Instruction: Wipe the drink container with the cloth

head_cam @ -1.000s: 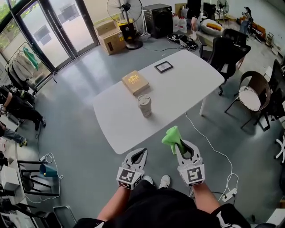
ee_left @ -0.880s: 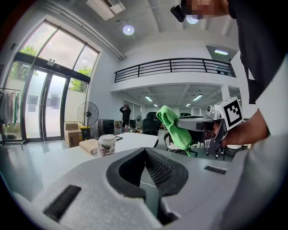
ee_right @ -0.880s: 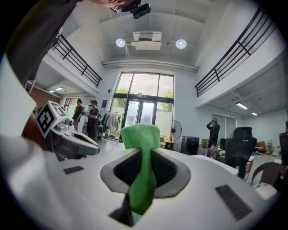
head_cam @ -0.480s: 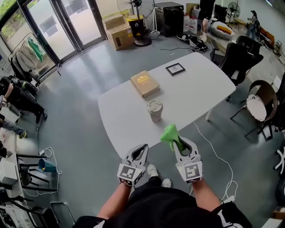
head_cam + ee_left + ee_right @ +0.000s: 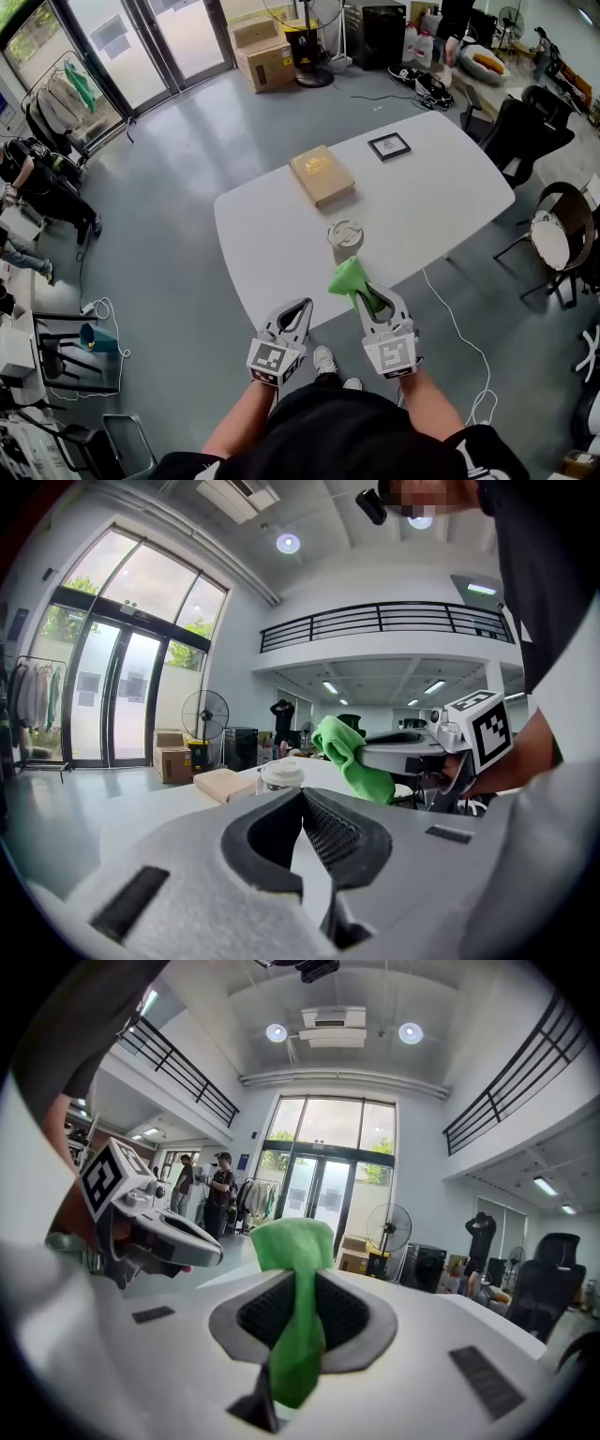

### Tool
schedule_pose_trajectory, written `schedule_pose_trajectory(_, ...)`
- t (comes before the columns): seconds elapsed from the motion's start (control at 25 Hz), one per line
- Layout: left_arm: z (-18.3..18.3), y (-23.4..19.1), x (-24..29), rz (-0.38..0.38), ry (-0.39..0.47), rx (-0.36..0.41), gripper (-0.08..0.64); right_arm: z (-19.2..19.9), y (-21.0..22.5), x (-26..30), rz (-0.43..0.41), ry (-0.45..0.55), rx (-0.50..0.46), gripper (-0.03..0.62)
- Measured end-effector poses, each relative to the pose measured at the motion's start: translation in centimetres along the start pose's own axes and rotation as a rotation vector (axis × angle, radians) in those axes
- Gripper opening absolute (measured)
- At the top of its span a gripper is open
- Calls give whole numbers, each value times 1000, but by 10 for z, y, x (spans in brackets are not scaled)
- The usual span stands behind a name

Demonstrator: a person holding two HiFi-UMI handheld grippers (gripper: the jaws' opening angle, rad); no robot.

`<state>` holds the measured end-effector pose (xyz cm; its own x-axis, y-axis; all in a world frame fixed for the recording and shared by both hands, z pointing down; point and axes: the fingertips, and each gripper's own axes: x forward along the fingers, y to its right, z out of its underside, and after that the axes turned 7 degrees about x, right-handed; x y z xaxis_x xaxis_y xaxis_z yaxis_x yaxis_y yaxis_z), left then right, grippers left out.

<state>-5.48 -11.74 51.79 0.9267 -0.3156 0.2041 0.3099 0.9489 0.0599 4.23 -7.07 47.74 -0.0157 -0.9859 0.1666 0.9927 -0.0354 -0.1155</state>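
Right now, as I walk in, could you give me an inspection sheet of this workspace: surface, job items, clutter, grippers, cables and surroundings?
Surface: white rounded table, mostly bare.
Job's things: pale lidded drink cup standing upright near the table's front edge; bright green cloth held off the table, not touching the cup.
Clutter: flat tan cardboard box and small black-framed picture on the far half.
Grippers: left gripper shut, with nothing between its jaws; right gripper shut on the cloth.
Cables: thin white cable trailing over the grey floor to the right of the table.
Surroundings: glass doors, brown cartons, black office chairs, people at the left.
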Motion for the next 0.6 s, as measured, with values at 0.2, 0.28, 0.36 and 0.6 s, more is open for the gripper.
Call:
schedule_pose_trajectory(0.2, 14, -23, -7, -42, -24, -16, 12, 16, -10, 30, -58, -29, -28, 74)
schedule_pose_trajectory(0.28, 22, -30, -10, -56, -34, -28, 12, 23, -14, 40, -75, -59, -59, 74)
schedule_pose_trajectory(0.36, 28, -36, -12, -65, -42, -40, 12, 29, -16, 50, -87, -94, -90, 74)
schedule_pose_trajectory(0.6, 41, -47, -14, -87, -52, -68, 12, 55, -15, 78, -89, -178, -211, 74)
